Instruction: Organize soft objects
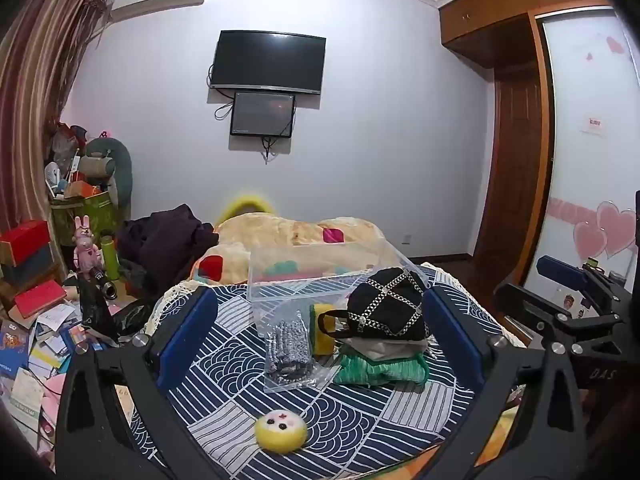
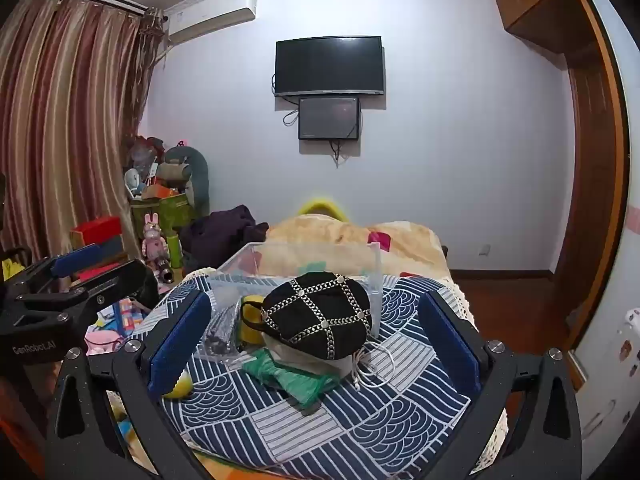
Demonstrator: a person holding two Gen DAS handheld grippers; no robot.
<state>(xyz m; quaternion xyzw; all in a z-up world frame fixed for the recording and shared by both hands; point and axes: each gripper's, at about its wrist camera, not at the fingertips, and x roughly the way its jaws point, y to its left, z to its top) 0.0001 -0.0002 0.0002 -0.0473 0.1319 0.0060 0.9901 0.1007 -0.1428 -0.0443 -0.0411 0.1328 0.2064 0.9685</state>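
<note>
A black cap with silver chain lattice (image 1: pixel 386 304) (image 2: pixel 318 314) lies on top of a white cloth and a green knit piece (image 1: pixel 380 370) (image 2: pixel 296 376) on a navy patterned cloth (image 1: pixel 320 412). A clear bag of grey fabric (image 1: pixel 289 346), a yellow sponge (image 1: pixel 323 328) and a round yellow plush (image 1: pixel 281 430) lie nearby. A clear plastic box (image 1: pixel 320 268) (image 2: pixel 312 264) stands behind them. My left gripper (image 1: pixel 316 328) is open, short of the pile. My right gripper (image 2: pixel 314 340) is open, its blue pads (image 2: pixel 178 344) either side of the cap.
A beige blanket (image 1: pixel 288 232) covers the bed behind the box. Books, boxes and toys (image 1: pixel 48 320) clutter the floor at left. A wardrobe and door (image 1: pixel 520 160) stand at right. The right gripper's body (image 1: pixel 568 312) shows at the left view's right edge.
</note>
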